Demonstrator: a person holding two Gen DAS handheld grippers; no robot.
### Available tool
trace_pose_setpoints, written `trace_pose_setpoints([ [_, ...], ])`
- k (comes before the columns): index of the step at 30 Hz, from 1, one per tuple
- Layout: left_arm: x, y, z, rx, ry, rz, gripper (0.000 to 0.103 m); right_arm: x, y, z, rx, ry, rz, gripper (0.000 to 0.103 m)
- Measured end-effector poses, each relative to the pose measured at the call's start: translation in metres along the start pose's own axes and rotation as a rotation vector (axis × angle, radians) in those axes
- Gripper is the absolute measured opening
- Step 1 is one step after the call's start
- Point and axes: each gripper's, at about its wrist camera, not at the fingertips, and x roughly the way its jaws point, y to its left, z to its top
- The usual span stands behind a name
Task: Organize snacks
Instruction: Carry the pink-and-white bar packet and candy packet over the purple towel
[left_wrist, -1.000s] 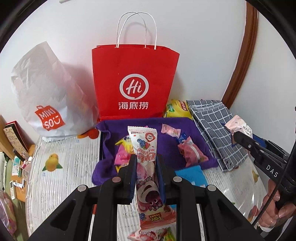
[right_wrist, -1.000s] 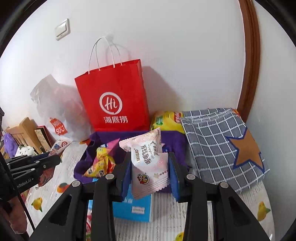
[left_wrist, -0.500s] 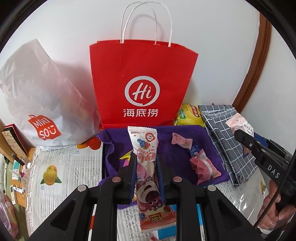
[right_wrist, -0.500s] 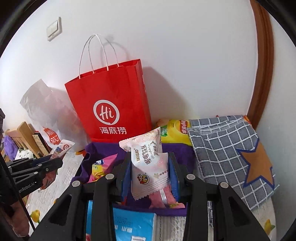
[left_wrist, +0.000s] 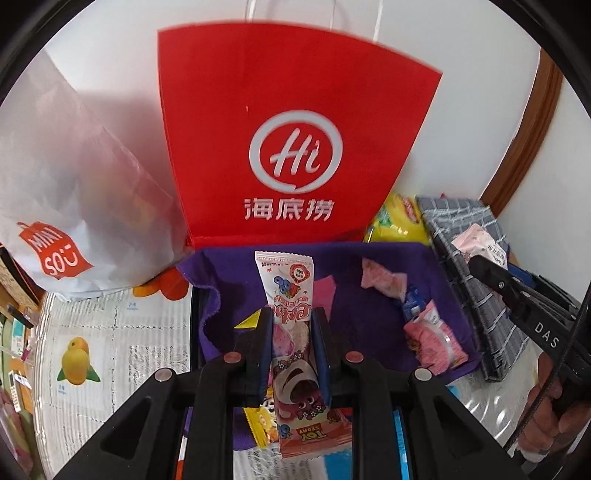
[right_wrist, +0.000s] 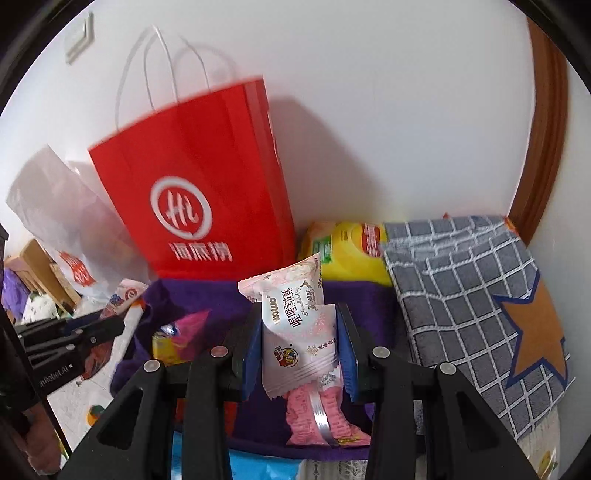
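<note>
The left gripper (left_wrist: 291, 332) clamps a long pink snack bar (left_wrist: 291, 332); the right gripper (right_wrist: 299, 339) grips a pale pink packet (right_wrist: 295, 325), both above the purple-lined tray (left_wrist: 369, 266).

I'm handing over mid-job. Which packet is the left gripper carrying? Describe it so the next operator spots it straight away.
Start at the big red paper bag against the wall; the purple cloth tray lies right in front of it. Above that tray the left gripper has its jaws shut on a long, narrow snack packet. Unlike the short pink packets nearby, it is tall, white-topped, with a pink bear.
</note>
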Motion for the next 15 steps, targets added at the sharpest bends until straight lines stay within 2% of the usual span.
trace_pose_setpoints([
  [7,0.006,0.013,0.0,-0.032,0.01,-0.008,0.02,0.026,-0.007,-0.009,0.002,0.062,-0.011,0.037],
  [15,0.009,0.017,0.0,-0.039,0.023,-0.001,0.02,0.038,0.003,-0.017,-0.057,0.108,-0.009,0.037],
])
